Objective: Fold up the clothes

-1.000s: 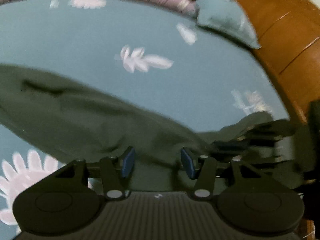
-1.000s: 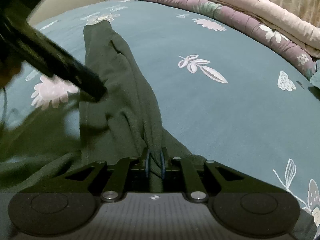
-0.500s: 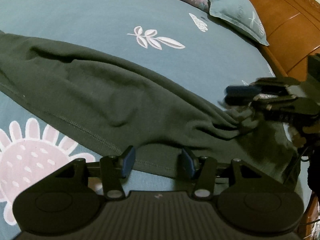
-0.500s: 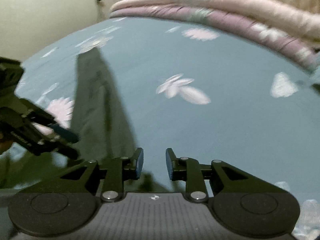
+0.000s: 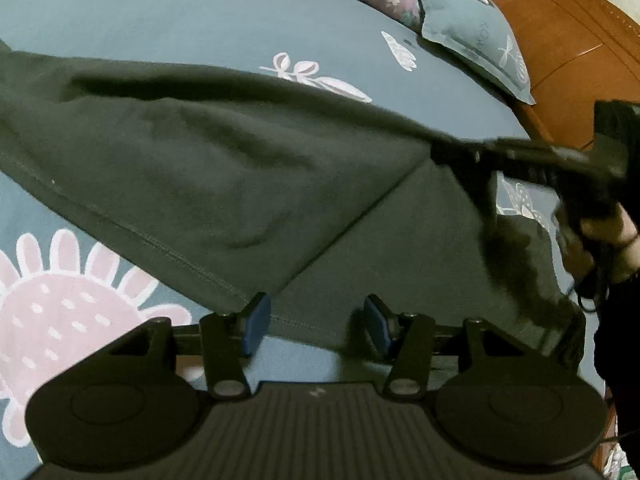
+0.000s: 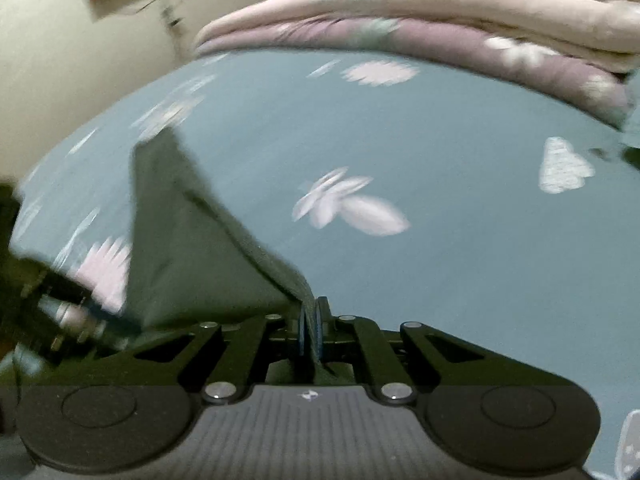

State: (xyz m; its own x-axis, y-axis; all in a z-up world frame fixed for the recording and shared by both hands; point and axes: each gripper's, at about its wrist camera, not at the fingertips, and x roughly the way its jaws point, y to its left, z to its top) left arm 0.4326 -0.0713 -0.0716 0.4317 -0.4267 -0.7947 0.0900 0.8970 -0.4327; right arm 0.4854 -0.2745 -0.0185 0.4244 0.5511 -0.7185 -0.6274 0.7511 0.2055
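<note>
Clearly, two views: each one shows something the other does not.
Left wrist view only: a teal pillow point(image 5: 476, 46) at 1 o'clock, a wooden headboard point(image 5: 568, 36) behind it, and the person's right hand point(image 5: 600, 236) at 3 o'clock around the handle of the right gripper point(image 5: 452, 152).
Right wrist view only: a cream wall point(image 6: 60, 80) at 10 o'clock and the whole folded quilt point(image 6: 420, 20) across 12 o'clock.
Containers: I see no container in either view.
Garment place: the dark green garment point(image 5: 192, 168) lies over the flowered teal bedsheet point(image 5: 160, 12), from 9 o'clock to 3 o'clock, with one layer folded over another.
Left gripper point(image 5: 316, 324): fingers about half apart, pads released, garment hem just in front of them.
Right gripper fingers: clenched on a thin edge of the garment, which lifts toward 10 o'clock.
</note>
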